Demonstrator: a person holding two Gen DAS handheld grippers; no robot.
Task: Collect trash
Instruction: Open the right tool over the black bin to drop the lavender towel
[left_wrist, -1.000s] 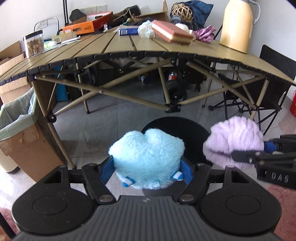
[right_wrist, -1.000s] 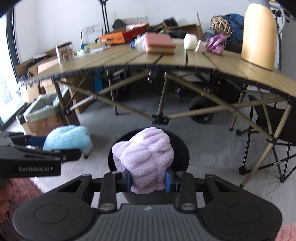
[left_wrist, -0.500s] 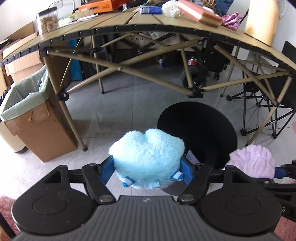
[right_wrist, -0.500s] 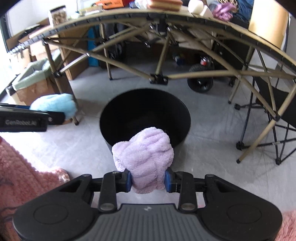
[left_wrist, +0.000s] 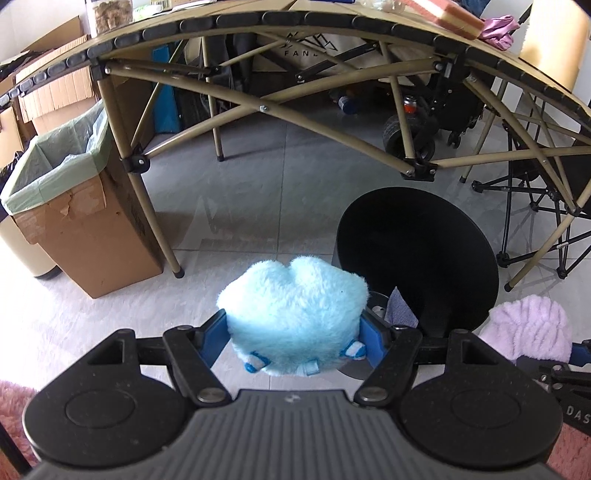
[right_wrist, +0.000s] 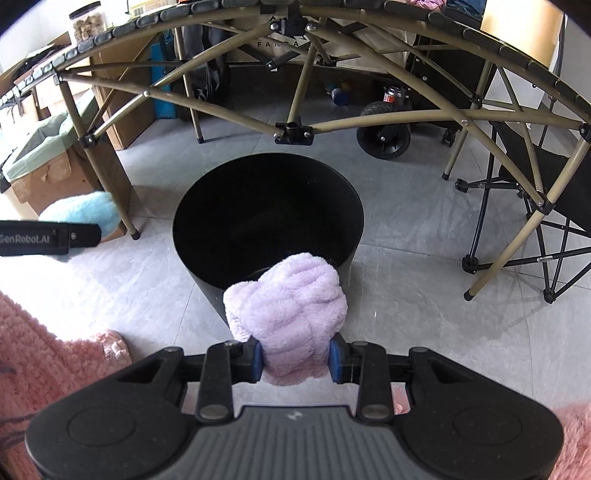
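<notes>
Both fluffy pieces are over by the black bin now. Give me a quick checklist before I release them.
1. Left gripper clamped on the blue plush: ok.
2. Right gripper clamped on the purple plush: ok.
3. Black bin open, mouth unobstructed: ok.
4. Purple plush over the bin mouth: only its far end overlaps the near rim; cannot tell.
5. Blue plush over the bin mouth: not ok; it sits left of the rim.
6. Room in the bin: ok; only a grey scrap shows.

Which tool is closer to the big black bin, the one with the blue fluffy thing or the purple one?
The right tool, probably. Its purple fluffy ball hangs at the black bin near rim; the left tool with the blue fluffy ball is off to the bin's side.
</notes>
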